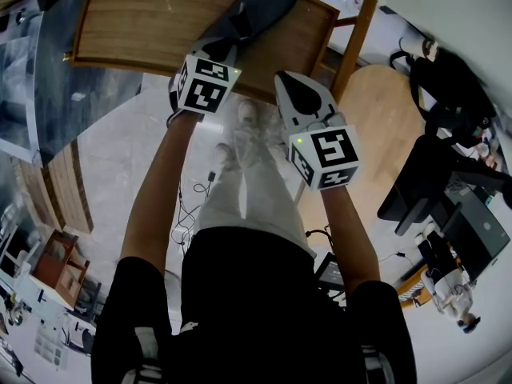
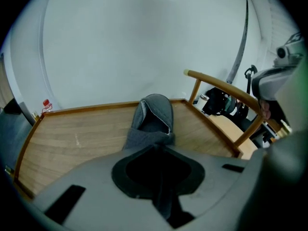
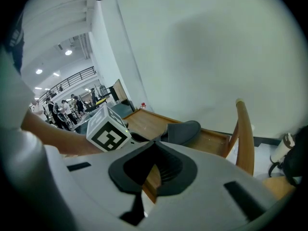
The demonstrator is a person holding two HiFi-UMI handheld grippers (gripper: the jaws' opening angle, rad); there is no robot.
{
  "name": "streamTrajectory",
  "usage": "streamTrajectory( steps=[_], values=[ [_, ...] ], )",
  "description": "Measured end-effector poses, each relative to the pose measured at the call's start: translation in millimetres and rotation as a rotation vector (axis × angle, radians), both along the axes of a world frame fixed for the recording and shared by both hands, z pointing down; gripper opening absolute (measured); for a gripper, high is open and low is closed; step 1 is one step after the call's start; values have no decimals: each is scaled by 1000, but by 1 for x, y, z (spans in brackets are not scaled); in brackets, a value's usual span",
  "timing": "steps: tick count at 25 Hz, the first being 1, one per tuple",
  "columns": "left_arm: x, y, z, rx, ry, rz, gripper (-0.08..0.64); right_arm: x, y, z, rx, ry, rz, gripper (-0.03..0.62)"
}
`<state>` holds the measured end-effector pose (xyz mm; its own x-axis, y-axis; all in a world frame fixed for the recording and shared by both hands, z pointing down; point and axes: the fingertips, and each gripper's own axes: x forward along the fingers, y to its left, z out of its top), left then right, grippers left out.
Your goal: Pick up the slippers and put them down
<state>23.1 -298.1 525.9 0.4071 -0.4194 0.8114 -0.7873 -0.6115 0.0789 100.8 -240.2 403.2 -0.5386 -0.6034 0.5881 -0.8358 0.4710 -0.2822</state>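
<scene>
On the wooden bench [image 1: 144,22], left gripper [image 2: 156,146] jaws clench the grey fabric slipper [image 2: 154,114]; best lifted squarely. Empty right gripper [image 3: 154,143] jaws are closed.

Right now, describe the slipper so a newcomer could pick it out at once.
Look at the rimmed wooden tabletop against the white wall, beside the wooden chair. On it lies a dark grey slipper, its near end pinched in the left tongs. It is the only soft fabric thing on that wood.
</scene>
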Motion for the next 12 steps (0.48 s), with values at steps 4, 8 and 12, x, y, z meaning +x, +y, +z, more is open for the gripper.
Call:
streamTrajectory(
  steps=[4, 8, 12],
  values=[
    [-4, -1, -3, 10, 2, -4, 25, 1, 1, 1, -4, 1, 3, 0],
    [-6, -3, -9, 18, 9, -7, 20, 0, 0, 2, -11, 9, 4, 0],
    [-9, -4, -16, 24, 17, -9, 17, -1, -1, 1, -11, 20, 1, 0]
  ],
)
